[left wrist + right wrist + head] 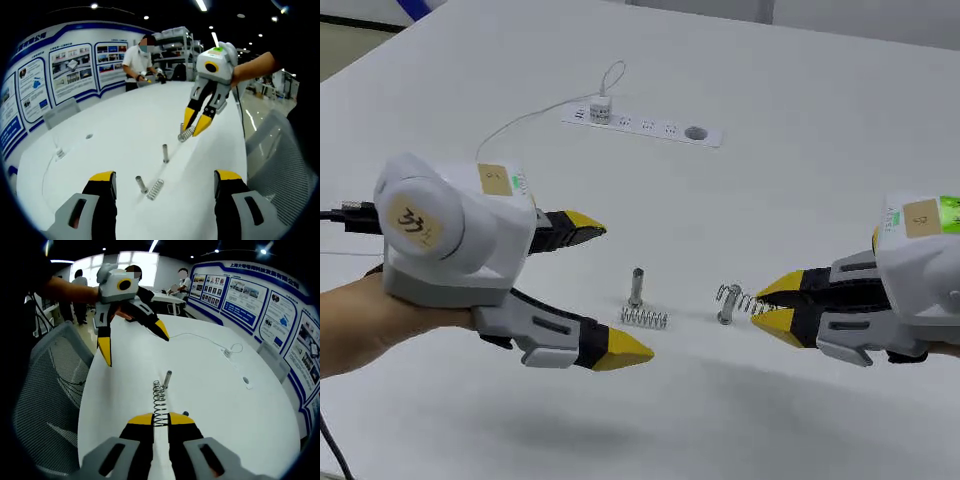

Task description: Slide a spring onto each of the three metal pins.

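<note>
Bearing a "33" sticker [415,225], left gripper [623,290] gapes.

spring [159,402] end hidden in my right gripper [160,418] | its body cut off at head view's edge | poster [72,65] text unreadable

Exhibition-style lab hall: blue-framed display boards [75,65] on wall, storage racks [177,47], long white table [820,90], mesh chair [50,390]
</note>
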